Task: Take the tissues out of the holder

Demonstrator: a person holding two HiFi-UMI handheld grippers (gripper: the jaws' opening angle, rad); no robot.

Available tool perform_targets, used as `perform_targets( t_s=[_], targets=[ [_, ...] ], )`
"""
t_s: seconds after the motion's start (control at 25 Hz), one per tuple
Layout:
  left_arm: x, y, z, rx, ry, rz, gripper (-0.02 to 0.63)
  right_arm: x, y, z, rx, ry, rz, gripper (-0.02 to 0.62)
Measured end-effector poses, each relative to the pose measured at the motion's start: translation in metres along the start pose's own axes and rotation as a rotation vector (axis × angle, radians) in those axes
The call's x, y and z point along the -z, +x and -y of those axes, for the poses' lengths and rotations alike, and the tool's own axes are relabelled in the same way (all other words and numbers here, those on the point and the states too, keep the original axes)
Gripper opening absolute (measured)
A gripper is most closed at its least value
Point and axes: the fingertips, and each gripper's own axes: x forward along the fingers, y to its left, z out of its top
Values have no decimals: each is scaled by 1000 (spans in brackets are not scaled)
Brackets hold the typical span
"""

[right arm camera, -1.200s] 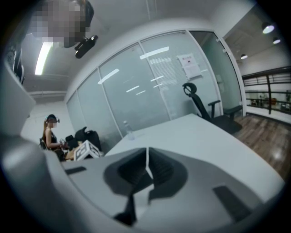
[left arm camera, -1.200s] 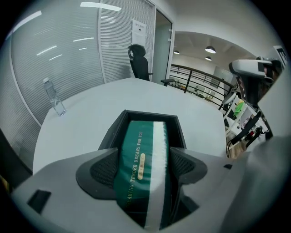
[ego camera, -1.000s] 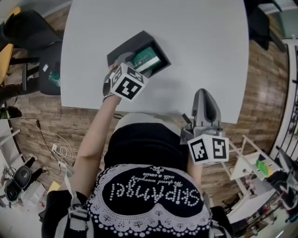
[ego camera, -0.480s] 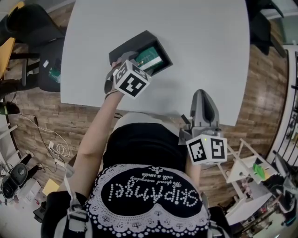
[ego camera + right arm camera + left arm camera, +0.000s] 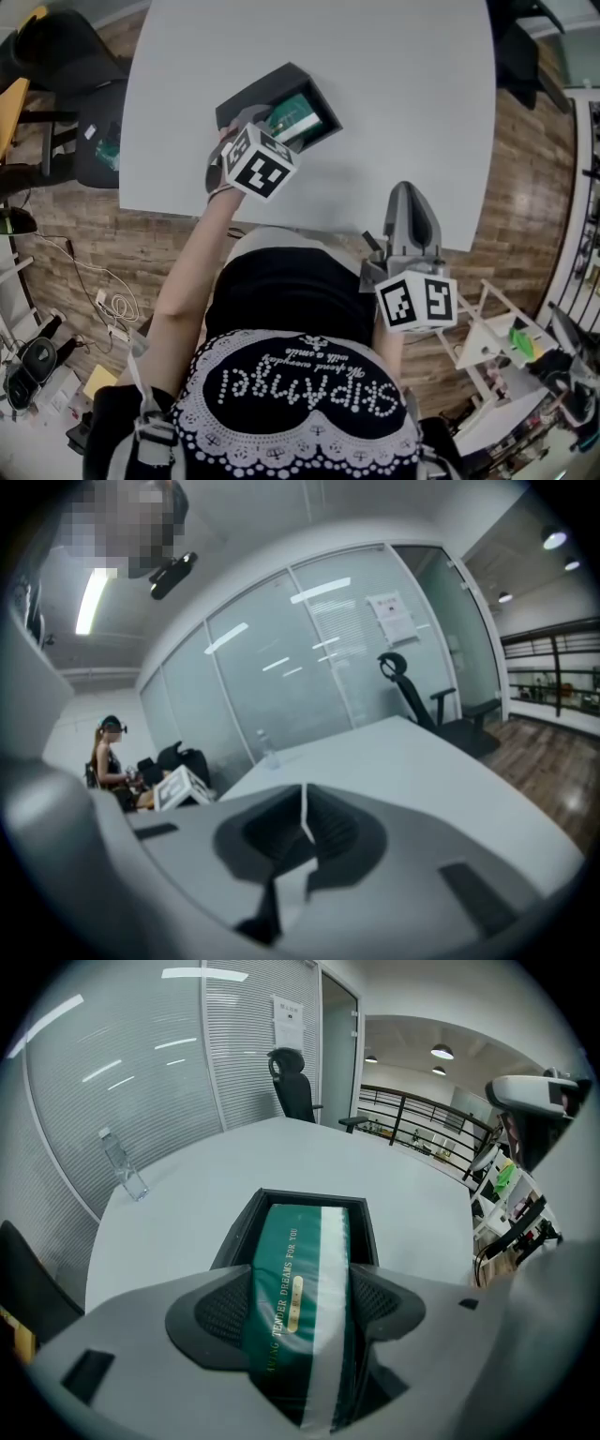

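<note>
Pinching the green tissue pack (image 5: 292,1274) by its 2 long sides, the left gripper (image 5: 302,1321) has its ribbed pads (image 5: 223,1314) pressed flat against the wrapper, 1 on each side. The pack's white stripe runs lengthwise close to the right-hand pad, and a line of gold print runs closer to the left-hand pad. Beyond the fingertips, the far end of the pack sits inside the black holder (image 5: 236,1234), whose walls frame it on 3 sides. Whether the near end has cleared the holder's floor cannot be told. The holder rests on the white table (image 5: 187,1194).

Farther out past the fingertips, a clear water bottle (image 5: 118,1161) stands near the table's left edge, and a black office chair (image 5: 296,1093) stands behind the far edge by the glass wall.

The right gripper (image 5: 303,829) has its 2 fingers pressed together with nothing between them. In the head view it hovers at the table's near edge, well apart from the holder, close to the person's body.
</note>
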Motion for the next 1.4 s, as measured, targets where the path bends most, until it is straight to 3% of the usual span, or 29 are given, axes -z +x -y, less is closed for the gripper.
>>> perform_targets(
  t_s=[0.32,1.16,1.4],
  targets=[
    [-15,-29,3,0,36,61,342,-4,0,-2,-10,-8,7,35],
    [-61,-98,-24,-123,-77,314,342,-24,-12,-2,-20,-54,54,35],
    [-79,-125,-33,-170,-123,433,342,-29,-18,0,-12,-63,69,35]
  ],
)
